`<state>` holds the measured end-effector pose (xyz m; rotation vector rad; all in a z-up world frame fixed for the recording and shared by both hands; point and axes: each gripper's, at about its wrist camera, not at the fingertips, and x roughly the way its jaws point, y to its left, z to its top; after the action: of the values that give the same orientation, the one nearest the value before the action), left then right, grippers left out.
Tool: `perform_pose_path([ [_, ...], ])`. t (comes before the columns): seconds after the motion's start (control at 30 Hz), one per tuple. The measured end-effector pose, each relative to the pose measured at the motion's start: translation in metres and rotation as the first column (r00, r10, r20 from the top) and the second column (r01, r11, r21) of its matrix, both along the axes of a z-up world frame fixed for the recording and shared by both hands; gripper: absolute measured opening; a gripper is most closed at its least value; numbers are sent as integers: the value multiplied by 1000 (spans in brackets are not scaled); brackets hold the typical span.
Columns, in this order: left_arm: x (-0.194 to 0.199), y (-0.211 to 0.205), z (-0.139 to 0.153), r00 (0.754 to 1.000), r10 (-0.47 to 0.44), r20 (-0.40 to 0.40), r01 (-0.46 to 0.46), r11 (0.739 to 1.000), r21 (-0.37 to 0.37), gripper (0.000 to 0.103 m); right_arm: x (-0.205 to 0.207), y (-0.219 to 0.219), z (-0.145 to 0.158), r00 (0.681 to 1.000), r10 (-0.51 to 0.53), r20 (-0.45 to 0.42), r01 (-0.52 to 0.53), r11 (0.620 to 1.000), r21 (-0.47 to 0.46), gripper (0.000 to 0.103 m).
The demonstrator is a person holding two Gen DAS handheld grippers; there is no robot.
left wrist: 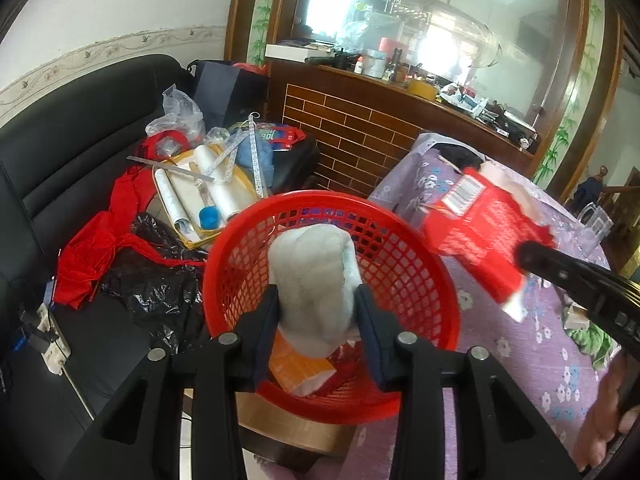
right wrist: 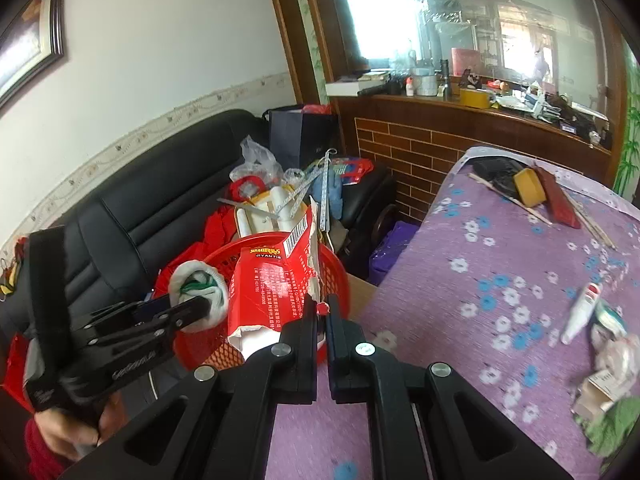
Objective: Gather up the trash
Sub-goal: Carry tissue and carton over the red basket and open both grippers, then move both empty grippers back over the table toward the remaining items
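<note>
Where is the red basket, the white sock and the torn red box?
red basket (left wrist: 416, 264), left wrist view, on its mesh wall.
white sock (left wrist: 316, 276), left wrist view, on its middle, between the fingers.
torn red box (right wrist: 272, 292), right wrist view, on its printed face.

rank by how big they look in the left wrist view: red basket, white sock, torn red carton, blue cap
1. red basket
2. torn red carton and white sock: about alike; the sock sits nearest the camera, between the left gripper fingers, so I won't rank them
3. blue cap
</note>
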<state>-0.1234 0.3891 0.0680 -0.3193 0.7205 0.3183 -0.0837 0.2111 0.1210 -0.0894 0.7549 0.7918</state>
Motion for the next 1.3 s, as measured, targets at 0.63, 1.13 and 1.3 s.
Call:
perform_pose_path([
  [0.63, -1, -85, 14, 987, -149, 55, 149, 989, 12, 70, -15, -95, 0, 997, -64, -50, 69, 992, 101, 33],
  [1.13, 29, -239, -3, 896, -444, -20, 444, 896, 16, 70, -32, -340, -17, 891, -440, -111, 452, 884, 123, 51],
  [1.3, 40, -287, -4, 849, -526, -52, 528, 848, 45, 71, -27, -442, -23, 764, -633, -127, 645, 758, 101, 61],
])
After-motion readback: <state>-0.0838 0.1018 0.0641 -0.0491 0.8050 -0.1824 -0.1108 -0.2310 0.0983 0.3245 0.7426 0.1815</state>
